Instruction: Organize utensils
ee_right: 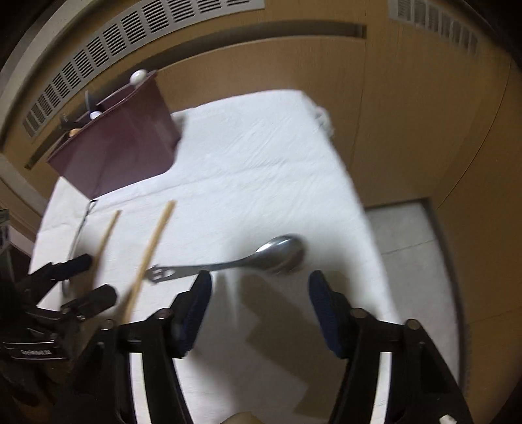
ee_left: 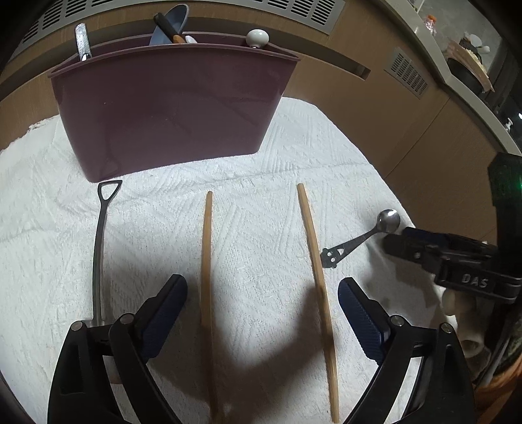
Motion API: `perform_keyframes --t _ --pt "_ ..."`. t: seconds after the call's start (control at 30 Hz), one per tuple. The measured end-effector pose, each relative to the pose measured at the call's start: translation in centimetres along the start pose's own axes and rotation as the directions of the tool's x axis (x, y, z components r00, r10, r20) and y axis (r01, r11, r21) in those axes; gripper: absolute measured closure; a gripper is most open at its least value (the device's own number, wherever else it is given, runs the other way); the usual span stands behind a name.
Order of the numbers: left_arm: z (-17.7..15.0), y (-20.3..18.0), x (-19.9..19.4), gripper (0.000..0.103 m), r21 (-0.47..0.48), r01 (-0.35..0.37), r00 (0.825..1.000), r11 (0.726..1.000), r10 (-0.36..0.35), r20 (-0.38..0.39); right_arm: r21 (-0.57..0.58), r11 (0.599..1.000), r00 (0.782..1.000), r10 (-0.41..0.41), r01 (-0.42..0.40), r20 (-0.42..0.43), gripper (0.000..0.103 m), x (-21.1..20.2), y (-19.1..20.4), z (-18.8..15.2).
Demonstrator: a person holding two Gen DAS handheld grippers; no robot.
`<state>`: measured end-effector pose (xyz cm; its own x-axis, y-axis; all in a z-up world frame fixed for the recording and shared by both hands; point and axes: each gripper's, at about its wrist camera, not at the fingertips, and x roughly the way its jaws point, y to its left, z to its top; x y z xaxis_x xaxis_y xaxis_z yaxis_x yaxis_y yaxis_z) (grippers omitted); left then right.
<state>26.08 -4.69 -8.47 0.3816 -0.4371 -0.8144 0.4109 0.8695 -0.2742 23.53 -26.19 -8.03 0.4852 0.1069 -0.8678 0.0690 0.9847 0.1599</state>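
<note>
Two wooden chopsticks [ee_left: 206, 261] [ee_left: 314, 254] lie side by side on the white towel [ee_left: 293, 153], both between the wide-apart fingers of my left gripper [ee_left: 262, 293]; its pads touch neither, so it is open. To their left lies a long metal utensil [ee_left: 99, 234] with a triangular handle end. A small metal spoon [ee_right: 280, 251] rests just ahead of my right gripper [ee_right: 259, 290], which stands open with only towel between its fingers. The maroon utensil holder [ee_left: 169, 111] stands at the towel's far side. In the left wrist view the right gripper [ee_left: 404, 241] sits beside the spoon [ee_left: 386, 221].
The holder contains a metal handle [ee_left: 81, 40], a blue scoop [ee_left: 173, 22] and a white-knobbed piece [ee_left: 257, 37]. Wooden panels with vent grilles [ee_left: 407, 73] rise behind. The towel's right edge [ee_right: 359, 202] drops to a wooden surface and pale tile [ee_right: 407, 234].
</note>
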Motion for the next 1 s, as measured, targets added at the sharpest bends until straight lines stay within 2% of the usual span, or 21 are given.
perform_keyframes --t 0.1,0.27,0.37,0.47,0.6,0.67,0.77,0.83,1.0 --pt "-0.4 0.5 -0.4 0.009 -0.017 0.014 1.0 1.0 -0.014 -0.008 -0.012 0.999 0.999 -0.038 0.038 -0.025 0.046 1.5 1.1 0.7" --pt "-0.8 0.4 -0.6 0.008 -0.002 0.017 1.0 1.0 -0.017 -0.007 -0.004 0.992 0.991 -0.127 0.127 0.049 0.045 2.7 2.2 2.0" --pt "-0.9 0.5 -0.6 0.006 -0.006 0.026 1.0 1.0 -0.026 -0.006 -0.066 0.981 0.98 -0.177 0.183 0.093 0.043 3.6 3.2 2.5" --pt "-1.0 0.6 -0.7 0.006 -0.01 0.033 0.999 0.999 -0.033 -0.003 -0.084 0.981 0.981 -0.164 0.173 0.1 0.044 3.6 3.0 2.8" --pt "-1.0 0.4 -0.6 0.005 -0.008 0.03 1.0 1.0 -0.03 -0.002 -0.155 0.977 0.985 -0.13 0.147 0.116 0.07 3.2 3.4 2.6" --pt "-1.0 0.4 -0.6 0.005 -0.007 0.027 1.0 1.0 -0.027 -0.001 -0.195 0.969 0.983 -0.129 0.153 0.133 0.073 3.1 4.0 2.2" --pt "-0.9 0.4 -0.6 0.004 -0.008 0.028 1.0 1.0 -0.028 -0.003 -0.278 0.938 0.969 -0.156 0.206 0.193 0.095 2.7 5.3 1.8" --pt "-0.9 0.5 -0.6 0.004 -0.011 0.033 0.999 0.999 -0.033 -0.007 -0.334 0.92 0.966 -0.137 0.206 0.219 0.096 2.2 6.1 1.8" --pt "-0.8 0.5 -0.5 0.004 -0.01 0.041 0.999 0.999 -0.041 -0.021 -0.379 0.915 0.971 -0.048 0.137 0.236 0.096 0.1 6.3 1.7"
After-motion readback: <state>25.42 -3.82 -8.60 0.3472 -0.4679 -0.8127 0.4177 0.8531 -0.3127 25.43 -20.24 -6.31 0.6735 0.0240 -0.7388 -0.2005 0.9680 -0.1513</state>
